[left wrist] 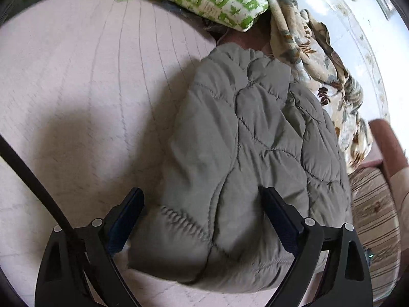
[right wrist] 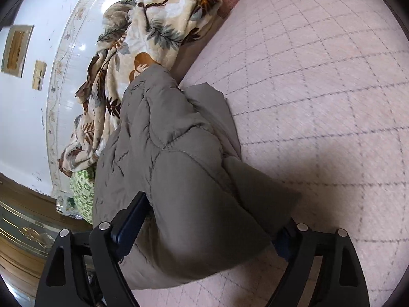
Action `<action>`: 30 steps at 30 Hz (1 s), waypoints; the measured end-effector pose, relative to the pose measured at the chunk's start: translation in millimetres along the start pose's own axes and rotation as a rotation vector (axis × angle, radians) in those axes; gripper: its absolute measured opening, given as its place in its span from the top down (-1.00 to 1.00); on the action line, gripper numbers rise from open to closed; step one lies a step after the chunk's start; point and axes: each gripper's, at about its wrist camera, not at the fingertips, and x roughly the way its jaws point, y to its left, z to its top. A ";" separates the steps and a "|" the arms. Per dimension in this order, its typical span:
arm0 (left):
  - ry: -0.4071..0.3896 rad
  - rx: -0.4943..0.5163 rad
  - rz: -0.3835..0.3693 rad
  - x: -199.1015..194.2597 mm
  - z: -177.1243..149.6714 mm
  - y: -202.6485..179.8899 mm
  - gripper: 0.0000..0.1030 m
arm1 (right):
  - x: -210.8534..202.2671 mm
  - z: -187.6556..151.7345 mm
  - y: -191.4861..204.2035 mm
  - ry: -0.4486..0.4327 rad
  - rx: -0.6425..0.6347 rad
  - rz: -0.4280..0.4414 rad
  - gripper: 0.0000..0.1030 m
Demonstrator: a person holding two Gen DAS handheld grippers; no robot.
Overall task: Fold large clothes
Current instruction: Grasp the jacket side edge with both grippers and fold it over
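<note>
Pink mattress (left wrist: 76, 76); both grippers angled down, jaws straddling jacket (left wrist: 242, 153).

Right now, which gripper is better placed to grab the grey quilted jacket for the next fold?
Right. The right gripper already straddles a thick fold of the grey quilted jacket; the left gripper only spans its edge, one finger over the pink mattress cover.

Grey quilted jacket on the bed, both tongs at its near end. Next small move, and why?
Probably close both tongs on the near edge. The left tongs and right tongs stand wide with the grey quilted jacket bulging between them, not pinched. It lies bunched on the pink bedspread, so a grip comes first.
</note>
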 end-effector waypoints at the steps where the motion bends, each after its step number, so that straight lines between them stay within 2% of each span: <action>1: -0.005 0.011 0.009 0.1 -0.1 -2.7 -0.74 | 1.3 -0.5 2.2 -0.005 -0.013 -0.017 -0.51; 3: -0.024 0.059 0.030 -3.9 -0.8 -12.5 -0.50 | 1.2 -1.7 6.1 -0.011 -0.038 -0.034 -0.15; 4: -0.043 0.086 0.048 -7.5 -2.7 -18.0 -0.33 | 0.0 -2.2 10.2 -0.016 -0.060 -0.040 -0.06; 5: -0.056 0.117 0.065 -9.9 -4.4 -24.0 -0.25 | -0.9 -2.6 13.7 -0.021 -0.081 -0.047 0.09; 7: -0.089 0.159 0.098 -14.9 -7.1 -33.2 0.08 | -2.7 -5.8 28.9 -0.046 -0.166 -0.092 0.19; 10: -0.133 0.223 0.130 -23.8 -10.2 -46.4 0.33 | -7.0 -9.4 38.3 -0.074 -0.206 -0.117 0.27; 16: -0.176 0.292 0.149 -43.6 -9.9 -62.8 0.42 | -26.3 -11.0 56.5 -0.104 -0.271 -0.089 0.34; 22: -0.223 0.312 0.109 -75.0 -7.6 -73.3 0.43 | -54.5 -14.9 81.9 -0.132 -0.339 -0.046 0.36; 30: -0.211 0.334 0.113 -114.5 -26.2 -73.1 0.44 | -101.6 -38.2 101.8 -0.123 -0.425 -0.016 0.37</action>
